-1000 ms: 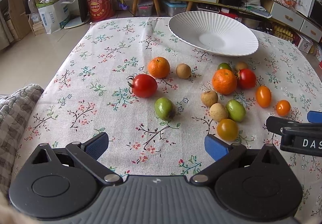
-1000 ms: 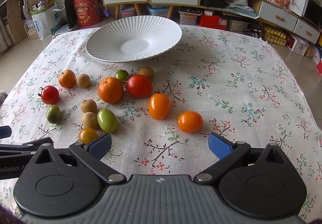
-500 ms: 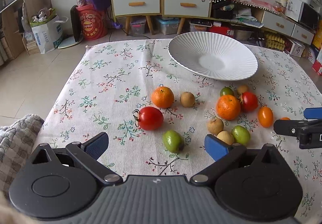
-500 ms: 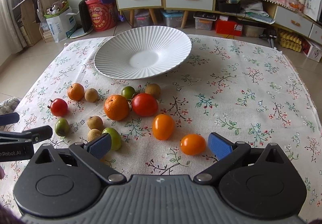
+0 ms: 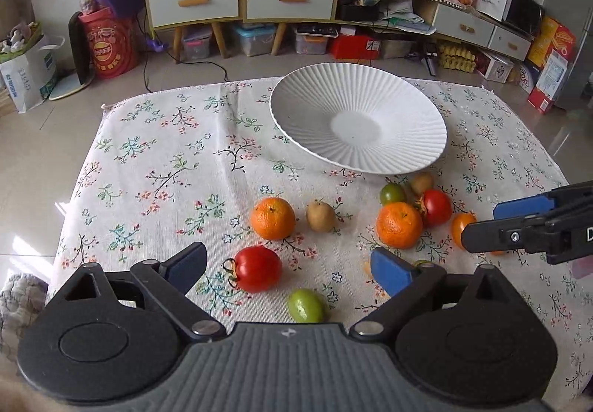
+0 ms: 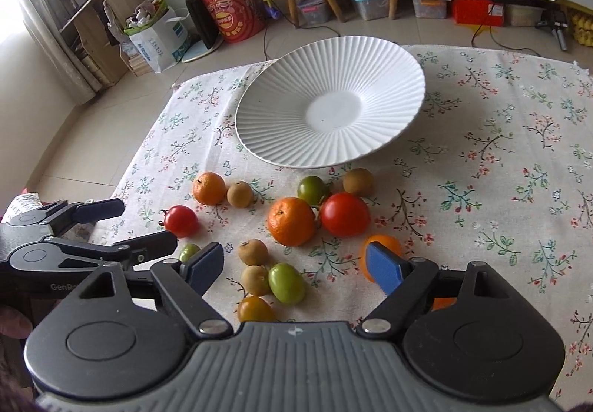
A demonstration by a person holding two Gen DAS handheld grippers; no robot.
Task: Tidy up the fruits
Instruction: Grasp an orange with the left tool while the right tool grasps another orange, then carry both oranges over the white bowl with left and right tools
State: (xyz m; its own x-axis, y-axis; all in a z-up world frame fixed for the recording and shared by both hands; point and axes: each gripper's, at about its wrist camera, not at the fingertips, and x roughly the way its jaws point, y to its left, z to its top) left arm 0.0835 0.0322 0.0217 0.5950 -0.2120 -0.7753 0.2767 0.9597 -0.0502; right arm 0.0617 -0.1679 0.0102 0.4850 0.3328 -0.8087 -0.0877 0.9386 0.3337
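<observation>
A white ribbed plate (image 5: 322,108) (image 6: 281,130) sits empty at the far side of the floral tablecloth. Several small fruits lie loose in front of it: oranges (image 5: 273,218) (image 6: 291,222), red tomatoes (image 5: 257,269) (image 6: 344,213), green fruits (image 5: 306,305) (image 6: 286,282), brown ones (image 5: 320,216) (image 6: 252,252) and orange tomatoes (image 6: 381,245). My left gripper (image 5: 289,267) is open and empty above the red tomato and green fruit. My right gripper (image 6: 294,265) is open and empty above the brown and green fruits. Each gripper shows in the other's view (image 5: 519,223) (image 6: 107,226).
The table (image 5: 155,152) is covered by a floral cloth and its edges drop to a tiled floor. Cabinets, boxes and a red bin (image 5: 111,45) stand beyond the far edge. A grey quilted cloth (image 5: 18,297) lies at the near left.
Both grippers have risen and drawn back toward me and tilted, so the plate and fruits sit lower and farther in view. The fruits have not moved. Both jaws stay open.
</observation>
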